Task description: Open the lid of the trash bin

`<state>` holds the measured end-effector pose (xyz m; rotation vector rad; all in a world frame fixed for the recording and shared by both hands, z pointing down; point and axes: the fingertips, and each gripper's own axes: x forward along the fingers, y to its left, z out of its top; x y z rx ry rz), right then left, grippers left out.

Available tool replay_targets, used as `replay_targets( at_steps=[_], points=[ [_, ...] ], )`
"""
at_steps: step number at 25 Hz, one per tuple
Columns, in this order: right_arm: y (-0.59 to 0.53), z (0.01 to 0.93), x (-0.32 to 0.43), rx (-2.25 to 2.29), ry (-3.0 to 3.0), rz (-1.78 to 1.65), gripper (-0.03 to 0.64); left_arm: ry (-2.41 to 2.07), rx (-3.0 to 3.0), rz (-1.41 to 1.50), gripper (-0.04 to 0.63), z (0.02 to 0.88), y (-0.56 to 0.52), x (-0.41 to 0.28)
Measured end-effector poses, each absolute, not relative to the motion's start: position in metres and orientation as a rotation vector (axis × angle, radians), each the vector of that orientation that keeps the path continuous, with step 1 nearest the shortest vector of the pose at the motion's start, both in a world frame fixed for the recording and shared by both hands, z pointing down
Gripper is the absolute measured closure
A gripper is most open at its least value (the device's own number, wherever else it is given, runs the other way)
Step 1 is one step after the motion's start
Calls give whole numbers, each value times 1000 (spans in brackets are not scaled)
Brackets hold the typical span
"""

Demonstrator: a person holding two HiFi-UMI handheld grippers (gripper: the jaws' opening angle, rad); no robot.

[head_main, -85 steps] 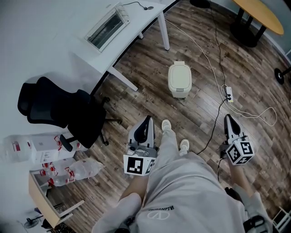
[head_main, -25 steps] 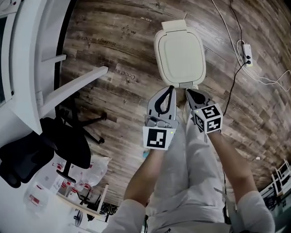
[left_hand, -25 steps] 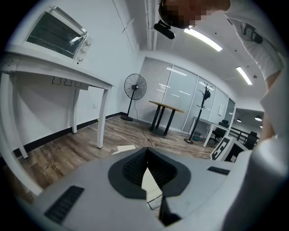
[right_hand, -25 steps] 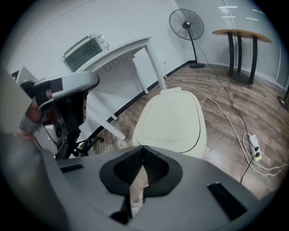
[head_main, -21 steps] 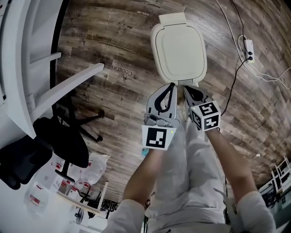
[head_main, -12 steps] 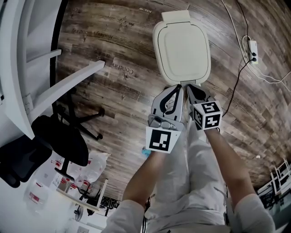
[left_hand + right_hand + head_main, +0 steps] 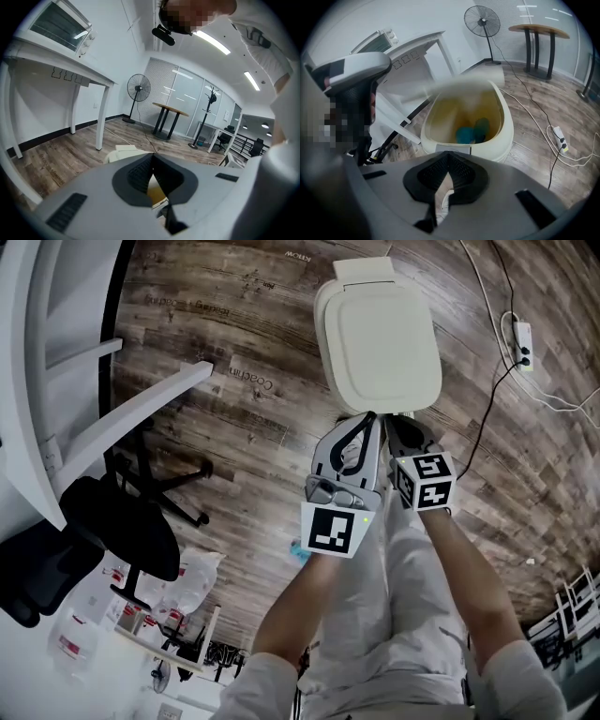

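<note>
- Right gripper view shows the right gripper (image 7: 449, 155) with fingers pressed together, empty; beyond their tips the trash bin (image 7: 508, 136) gapes, lid (image 7: 464, 83) raised.
- The left gripper (image 7: 152, 157) is likewise closed and empty.

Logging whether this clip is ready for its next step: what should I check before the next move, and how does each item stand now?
1. Lid off the rim: ok. The lid is raised above the bin, and the inside shows.
2. Lid fully open: cannot tell. It is blurred.
3. Left gripper free: ok. Its jaws are together with nothing between them.
4. Right gripper free: ok. Its jaws are together with nothing between them.
5. What holds the lid up: cannot tell.
6. Bin empty: not ok. Blue items lie inside.
</note>
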<state>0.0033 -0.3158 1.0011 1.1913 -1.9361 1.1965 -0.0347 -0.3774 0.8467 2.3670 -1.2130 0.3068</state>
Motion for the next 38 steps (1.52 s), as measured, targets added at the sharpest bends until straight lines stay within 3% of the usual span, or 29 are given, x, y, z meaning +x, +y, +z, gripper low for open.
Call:
replay_targets(
  at_steps=[18,23,38],
  points=[
    [-330,964,12,1315,-1992,1236,600,-1220,2393,312,595,827,-383,-45],
    [-350,871,36,1450,-2113,1161,601,-1260,2430,276,595,768,-387,-51],
    [-311,503,135,1793,-2248,672,600,-1190,2613,27,595,479,-353,-74]
  ],
)
